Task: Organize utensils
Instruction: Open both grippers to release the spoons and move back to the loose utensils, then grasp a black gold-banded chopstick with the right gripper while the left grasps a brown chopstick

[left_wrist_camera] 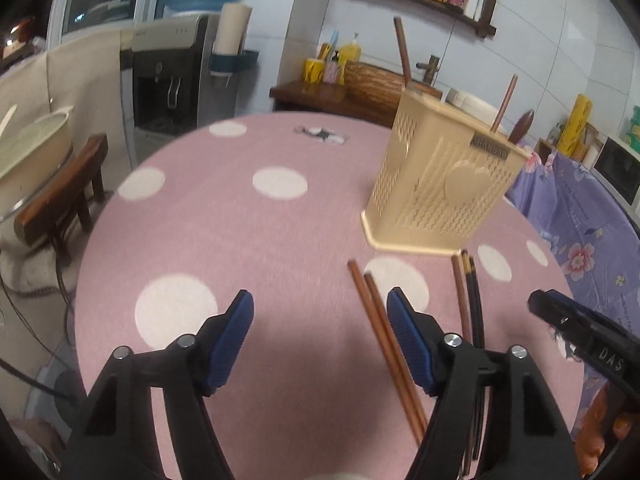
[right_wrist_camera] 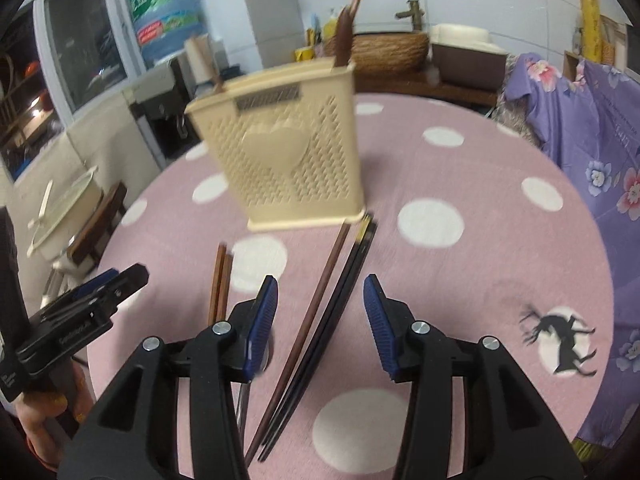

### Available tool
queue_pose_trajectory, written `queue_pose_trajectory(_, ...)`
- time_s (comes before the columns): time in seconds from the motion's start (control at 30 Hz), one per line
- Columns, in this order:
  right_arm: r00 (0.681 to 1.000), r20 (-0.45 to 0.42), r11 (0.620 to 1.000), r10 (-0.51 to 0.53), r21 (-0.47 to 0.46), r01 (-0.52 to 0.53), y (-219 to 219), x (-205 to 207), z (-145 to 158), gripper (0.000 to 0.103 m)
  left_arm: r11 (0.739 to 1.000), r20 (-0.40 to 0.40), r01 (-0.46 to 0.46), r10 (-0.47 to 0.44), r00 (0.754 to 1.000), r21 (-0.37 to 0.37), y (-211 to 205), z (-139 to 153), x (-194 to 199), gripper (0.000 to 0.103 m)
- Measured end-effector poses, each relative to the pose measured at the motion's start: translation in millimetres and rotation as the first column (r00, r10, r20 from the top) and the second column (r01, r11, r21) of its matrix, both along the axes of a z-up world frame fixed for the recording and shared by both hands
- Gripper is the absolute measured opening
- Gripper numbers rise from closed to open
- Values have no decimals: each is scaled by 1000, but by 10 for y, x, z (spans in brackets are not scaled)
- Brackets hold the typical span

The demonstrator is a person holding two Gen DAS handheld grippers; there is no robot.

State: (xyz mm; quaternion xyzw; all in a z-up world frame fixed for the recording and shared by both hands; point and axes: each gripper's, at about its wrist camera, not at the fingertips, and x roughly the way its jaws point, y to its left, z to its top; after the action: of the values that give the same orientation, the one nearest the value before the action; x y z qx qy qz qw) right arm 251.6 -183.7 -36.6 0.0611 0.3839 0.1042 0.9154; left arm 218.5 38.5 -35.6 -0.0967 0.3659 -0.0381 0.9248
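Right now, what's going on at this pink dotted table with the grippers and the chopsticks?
A person holding a gripper in each hand is sorting utensils into the beige holder, which already has a few wooden handles sticking out. Both the left gripper and the right gripper are open and empty. A brown chopstick pair lies before the left one; a brown stick with two black chopsticks lies between the right one's fingers.

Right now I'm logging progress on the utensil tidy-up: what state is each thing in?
Left tool: open, empty, above the table.
Right tool: open, empty, over the dark chopsticks.
Utensil holder: upright, already holds a few utensils.
Brown chopstick pair: lying flat on the tablecloth, loose.
Dark chopsticks: lying flat beside a single brown chopstick, loose.
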Motion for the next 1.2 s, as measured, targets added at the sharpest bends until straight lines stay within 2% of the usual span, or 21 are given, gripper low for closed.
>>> queue_pose_trajectory(0.23,997,-44,998,59,-2,-59,303,-172,-251,46,999,-22,-33,33,999,6,34,-154,-182,64)
queue_pose_trajectory(0.7,989,-119,994,-89,-74,81,36,-132,-574,46,1000,-55,3,-3,998,2,-47,-274,-204,59)
queue_pose_trajectory(0.97,989,-120,992,-88,-96,76,41,-98,-582,46,1000,-61,22,-21,998,9,-136,-297,-191,59)
queue_pose_trajectory(1.1,982,-114,984,-151,-114,138,-109,-122,-544,43,999,-70,28,-27,997,21,-146,-300,-158,59)
queue_pose_trajectory(1.2,982,-133,991,-134,-32,131,-209,-110,-522,43,999,-72,38,-36,997,31,-183,-277,-91,59)
